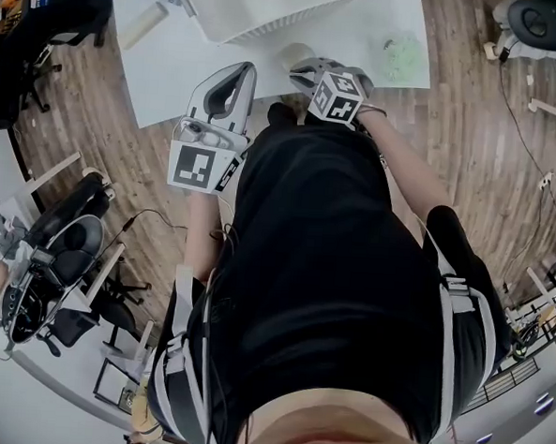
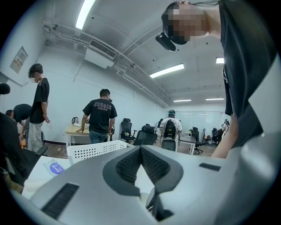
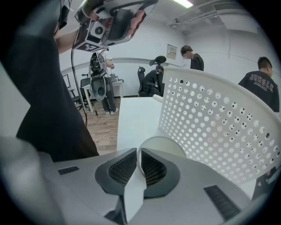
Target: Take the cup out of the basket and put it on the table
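Starting on the left: you've got your left gripper (image 1: 241, 71) held up at chest level over the near edge of the table (image 1: 165, 78), with its marker cube (image 1: 202, 165) facing back toward you. It points out across the room, not down. In the left gripper view its jaws are pressed flat together with nothing in them, so that one's just idle. From the right gripper view you can see your hand (image 3: 131, 19) wrapped round its handle, up high.

Next over is the cup (image 1: 293, 55). It's out of the basket (image 1: 272, 10), just beside the basket's near perforated wall and above the table's front edge. No view tells me whether its bottom is touching the tabletop. In the head view it's a pale round shape facing up, so it looks roughly upright with the long axis near vertical, but I can't make out the exact tilt. I also can't tell which end is the mouth.

Then your right gripper (image 1: 301, 72), tucked in close to your body with the forearm reaching forward. The right gripper view shows the pads (image 3: 153, 169) clamped on the cup's thin white wall, one jaw either side. The round edge curves off to the right, toward the basket.

Further right on the table there's a greenish patch (image 1: 401, 57).
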Motion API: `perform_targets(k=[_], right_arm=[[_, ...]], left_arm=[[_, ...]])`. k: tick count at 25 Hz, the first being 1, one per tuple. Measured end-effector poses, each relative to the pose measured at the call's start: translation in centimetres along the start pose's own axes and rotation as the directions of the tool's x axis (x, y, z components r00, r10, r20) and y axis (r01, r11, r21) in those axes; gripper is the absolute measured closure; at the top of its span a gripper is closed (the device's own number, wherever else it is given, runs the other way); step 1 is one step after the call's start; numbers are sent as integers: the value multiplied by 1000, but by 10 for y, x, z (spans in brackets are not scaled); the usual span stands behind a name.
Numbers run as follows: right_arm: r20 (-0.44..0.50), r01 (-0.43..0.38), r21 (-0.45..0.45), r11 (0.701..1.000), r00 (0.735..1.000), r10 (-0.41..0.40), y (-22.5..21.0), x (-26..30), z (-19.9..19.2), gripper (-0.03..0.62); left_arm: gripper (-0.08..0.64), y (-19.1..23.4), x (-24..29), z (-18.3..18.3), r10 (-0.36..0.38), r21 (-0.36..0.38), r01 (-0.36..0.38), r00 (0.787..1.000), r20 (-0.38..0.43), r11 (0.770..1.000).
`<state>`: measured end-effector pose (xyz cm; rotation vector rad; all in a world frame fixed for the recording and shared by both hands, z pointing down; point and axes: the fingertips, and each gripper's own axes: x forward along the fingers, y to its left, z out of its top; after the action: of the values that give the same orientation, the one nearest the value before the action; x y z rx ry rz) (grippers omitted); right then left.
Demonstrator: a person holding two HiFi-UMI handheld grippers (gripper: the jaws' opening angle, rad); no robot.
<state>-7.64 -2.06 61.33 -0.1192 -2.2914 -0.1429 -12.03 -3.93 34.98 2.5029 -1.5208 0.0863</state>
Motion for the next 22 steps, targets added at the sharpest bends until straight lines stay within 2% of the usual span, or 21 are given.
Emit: perform_targets(k=[7,11,13,16,19,22], right_arm=[[61,10,7,1000,998,-10,-3,-15,14,553],[199,58,103,993,977,-78,-23,-51,38,554],[291,82,186,979,947,-134,-37,-76,51,554],[398,107,316,943,887,-234,-59,-120,64,554],[461,158,383,910,821,-336,-79,-164,73,554],[528,183,412,892,750,-398,-88,-201,85,572]], left_arm=[[541,0,7,2,-22,5,22,1000,2,1000],[541,1,11,3,-26,7,26,1000,4,1000],[541,1,12,2,-27,8,27,1000,7,1000],[541,-2,14,4,-34,8,34,999,16,999],[541,-4,20,8,-45,9,44,999,26,999],[541,-7,25,9,-54,9,54,998,32,999]])
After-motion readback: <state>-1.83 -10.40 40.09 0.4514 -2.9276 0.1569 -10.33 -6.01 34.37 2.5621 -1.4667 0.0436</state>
